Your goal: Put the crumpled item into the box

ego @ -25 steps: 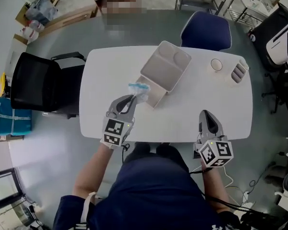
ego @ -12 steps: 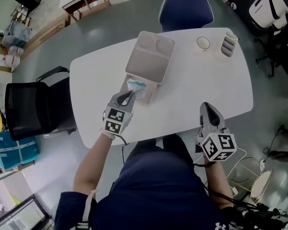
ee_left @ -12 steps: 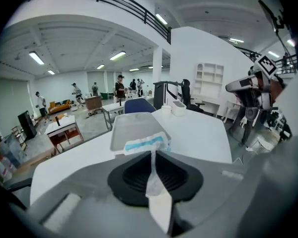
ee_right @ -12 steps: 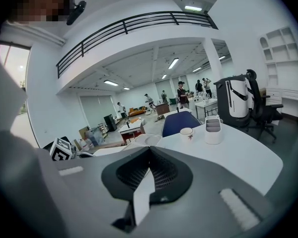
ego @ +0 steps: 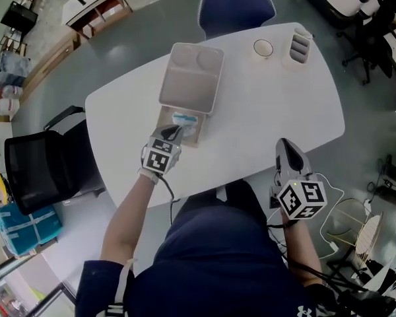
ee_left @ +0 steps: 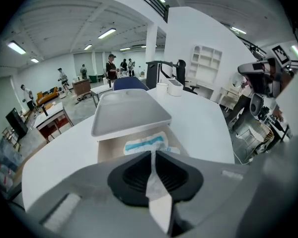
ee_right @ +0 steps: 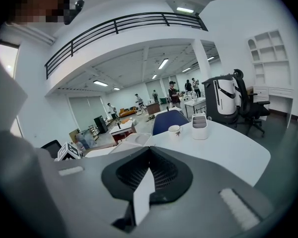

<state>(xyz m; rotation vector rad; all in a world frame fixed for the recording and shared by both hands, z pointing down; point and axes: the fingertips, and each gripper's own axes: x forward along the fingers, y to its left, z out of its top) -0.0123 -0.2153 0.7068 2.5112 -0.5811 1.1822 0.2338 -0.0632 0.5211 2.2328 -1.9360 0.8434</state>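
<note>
White with blue markings, the crumpled item [ego: 185, 119] is pinched at its near edge by the left hand-held gripper [ego: 174, 131], whose jaws are closed on it. The item sits within the opening of the box [ego: 162, 121], near the left near edge of the tabletop [ego: 264, 111]. The box lid [ego: 190, 78] lies folded back toward the far edge. A cup [ego: 263, 47] and a slotted holder [ego: 297, 45] occupy the far right corner. The right hand-held gripper [ego: 285, 144] is at the near right edge, jaws together and empty.
</note>
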